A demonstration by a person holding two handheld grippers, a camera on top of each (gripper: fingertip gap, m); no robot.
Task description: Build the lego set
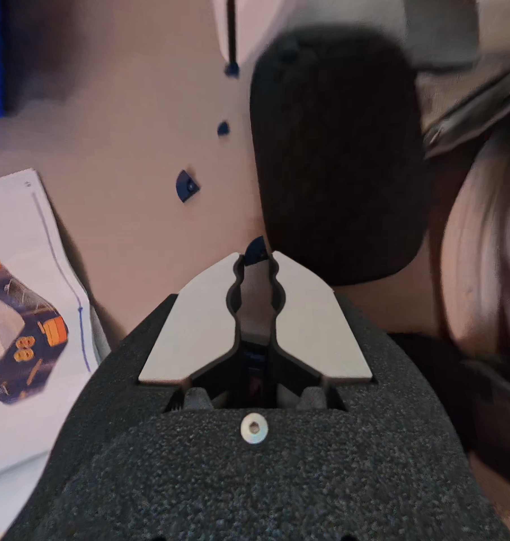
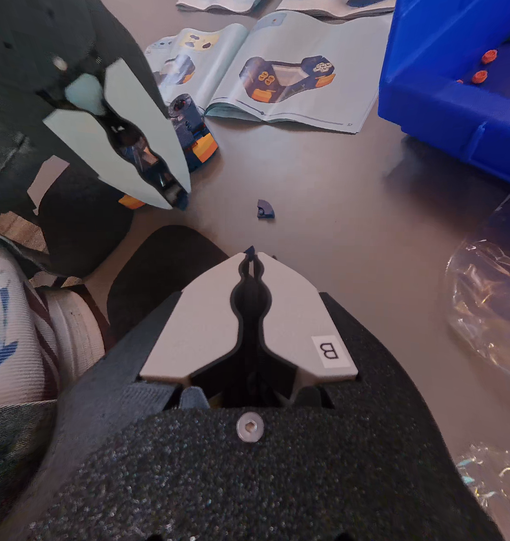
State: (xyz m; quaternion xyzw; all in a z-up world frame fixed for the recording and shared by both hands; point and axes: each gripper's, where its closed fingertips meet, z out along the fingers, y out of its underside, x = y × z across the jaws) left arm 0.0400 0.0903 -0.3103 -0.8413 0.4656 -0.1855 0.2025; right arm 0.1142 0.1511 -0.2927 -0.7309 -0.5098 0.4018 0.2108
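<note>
Left gripper [image 1: 256, 257] pinches a dark blue piece [image 1: 255, 254] at its tips. Right gripper [image 2: 251, 255] nips another tiny blue piece [image 2: 250, 250]; a third [image 2: 265, 209] lies on the table [image 2: 335, 234].

My work surface is a plain grey-brown table [image 2: 321, 205]. On it lie an open instruction booklet [image 2: 292, 79] at upper centre, a blue bin [image 2: 441, 96] at upper right, and clear plastic bags [image 2: 488, 307] at right. A small dark-blue curved piece [image 2: 265, 209] lies alone at centre, and a partly built dark-blue and orange model [image 2: 195, 137] sits just beside the booklet.
</note>
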